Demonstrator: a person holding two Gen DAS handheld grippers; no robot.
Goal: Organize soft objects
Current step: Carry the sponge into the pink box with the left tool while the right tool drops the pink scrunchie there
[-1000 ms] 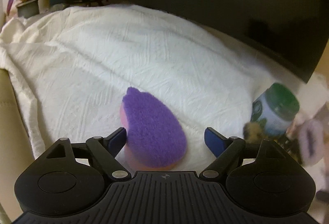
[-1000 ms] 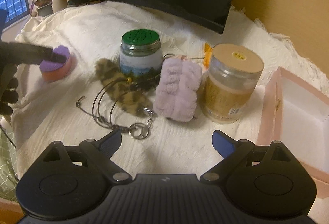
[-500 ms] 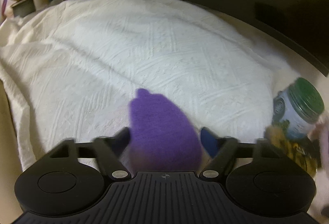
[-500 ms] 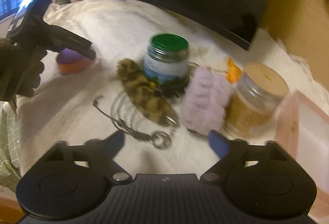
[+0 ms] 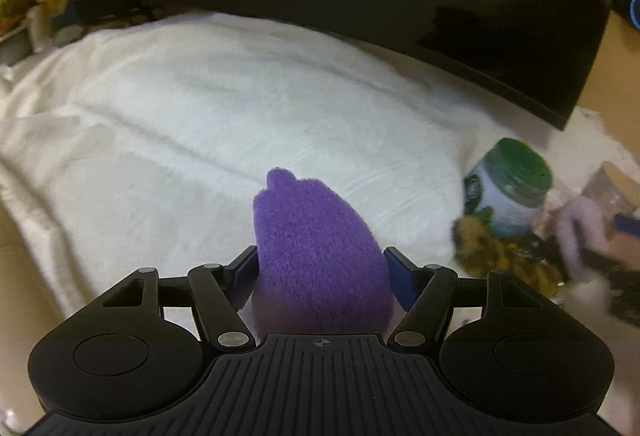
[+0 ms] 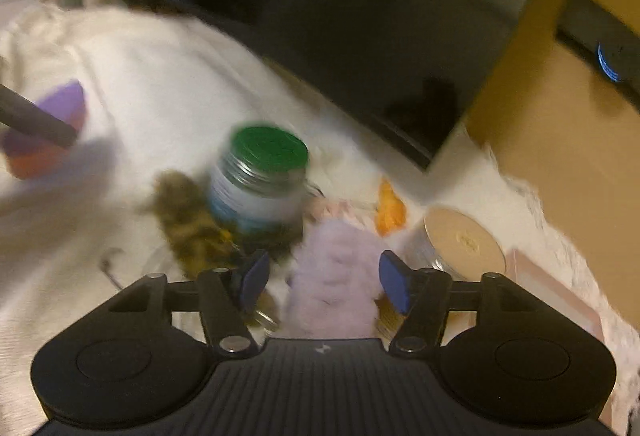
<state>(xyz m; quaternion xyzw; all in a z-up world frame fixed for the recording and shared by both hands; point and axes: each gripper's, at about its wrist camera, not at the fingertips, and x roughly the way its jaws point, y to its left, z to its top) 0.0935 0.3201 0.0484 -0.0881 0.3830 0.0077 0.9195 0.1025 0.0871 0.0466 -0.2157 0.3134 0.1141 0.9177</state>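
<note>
Left gripper (image 5: 320, 272) clamped on the purple sponge (image 5: 316, 256), both blue pads pressed against its sides, scrubby purple face up and pointed tip aimed away from the camera, held above the white cloth (image 5: 200, 139) covering the surface. Well to the right of the sponge in the left wrist view, a green-lidded jar (image 5: 510, 183) upright on the cloth, with a brown furry piece (image 5: 480, 240) touching its base and a lilac fluffy band (image 5: 580, 232) just beyond, blurred. Right gripper (image 6: 320, 282) spread apart around the lilac fluffy band (image 6: 334, 284), blue pads on either side of it; contact with the band not possible to judge through the blur. Just left of the band in the right wrist view, the jar (image 6: 262, 179) standing with the brown furry piece (image 6: 188, 220) beside it. Right of the band, a tan-lidded jar (image 6: 464, 240), then the corner of a pink box (image 6: 560, 300). Behind the band, a small orange item (image 6: 390, 209). Far left of the jar, the sponge (image 6: 52, 127) in the left gripper's dark finger. Dark screen (image 6: 380, 35) at the back edge of the cloth
</note>
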